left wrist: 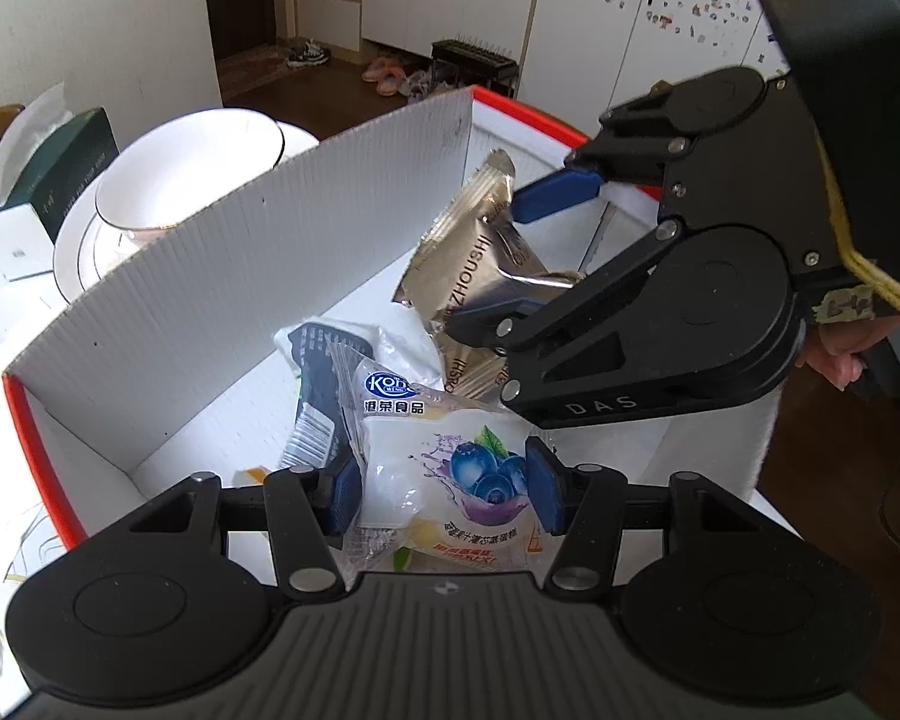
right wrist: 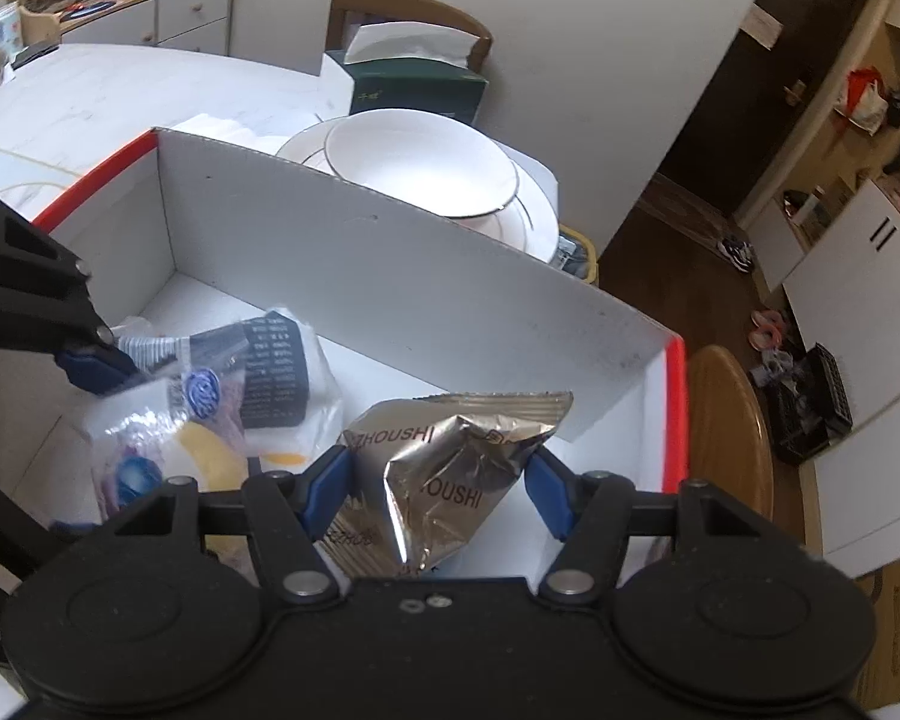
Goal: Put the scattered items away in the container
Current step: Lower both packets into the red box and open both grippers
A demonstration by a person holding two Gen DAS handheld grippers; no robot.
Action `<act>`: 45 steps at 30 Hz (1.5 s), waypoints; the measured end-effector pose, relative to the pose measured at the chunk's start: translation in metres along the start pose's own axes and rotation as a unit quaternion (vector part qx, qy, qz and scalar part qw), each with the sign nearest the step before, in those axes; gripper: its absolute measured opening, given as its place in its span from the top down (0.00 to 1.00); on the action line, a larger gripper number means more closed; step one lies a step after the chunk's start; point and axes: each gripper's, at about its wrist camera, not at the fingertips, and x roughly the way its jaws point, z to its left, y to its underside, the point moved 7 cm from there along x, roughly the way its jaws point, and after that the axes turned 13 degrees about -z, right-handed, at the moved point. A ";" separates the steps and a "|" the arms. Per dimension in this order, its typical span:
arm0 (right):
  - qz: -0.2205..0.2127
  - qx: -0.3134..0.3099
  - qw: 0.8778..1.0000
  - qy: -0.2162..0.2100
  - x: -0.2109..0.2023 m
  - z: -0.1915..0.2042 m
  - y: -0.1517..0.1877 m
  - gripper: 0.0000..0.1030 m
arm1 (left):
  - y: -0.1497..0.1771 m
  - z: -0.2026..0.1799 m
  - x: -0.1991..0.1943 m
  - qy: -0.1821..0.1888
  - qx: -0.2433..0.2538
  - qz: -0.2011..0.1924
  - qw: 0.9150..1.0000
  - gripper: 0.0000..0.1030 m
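A white cardboard box with a red rim (left wrist: 210, 312) (right wrist: 390, 264) stands on the table. My left gripper (left wrist: 444, 489) is shut on a clear blueberry snack packet (left wrist: 450, 474) and holds it over the box. My right gripper (right wrist: 441, 489) is shut on a crinkled silver foil packet (right wrist: 450, 468) inside the box; it also shows in the left wrist view (left wrist: 480, 258), with the right gripper (left wrist: 504, 252) coming in from the right. A black-and-white packet (left wrist: 315, 402) (right wrist: 270, 372) lies on the box floor. The blueberry packet (right wrist: 144, 420) shows at the left of the right wrist view.
A white bowl on a plate (left wrist: 186, 168) (right wrist: 426, 162) stands just behind the box's far wall. A dark green tissue box (left wrist: 60, 168) (right wrist: 414, 84) stands beyond it. A wooden chair (right wrist: 732, 432) stands at the box's right end.
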 end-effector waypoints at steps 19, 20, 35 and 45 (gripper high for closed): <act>0.042 0.003 0.998 -0.039 0.016 0.006 0.003 0.38 | 0.009 0.003 0.017 0.010 -0.011 0.070 0.997 0.47; 0.043 0.005 0.998 -0.039 0.016 0.006 0.003 0.38 | 0.009 0.003 0.017 0.010 -0.012 0.071 0.997 0.46; 0.035 0.009 0.999 -0.025 0.000 0.002 0.002 0.24 | 0.009 0.007 0.005 0.004 -0.023 0.055 0.998 0.39; 0.017 0.056 0.998 -0.021 -0.028 -0.011 -0.003 0.19 | 0.003 0.014 -0.017 0.007 -0.040 0.029 0.999 0.33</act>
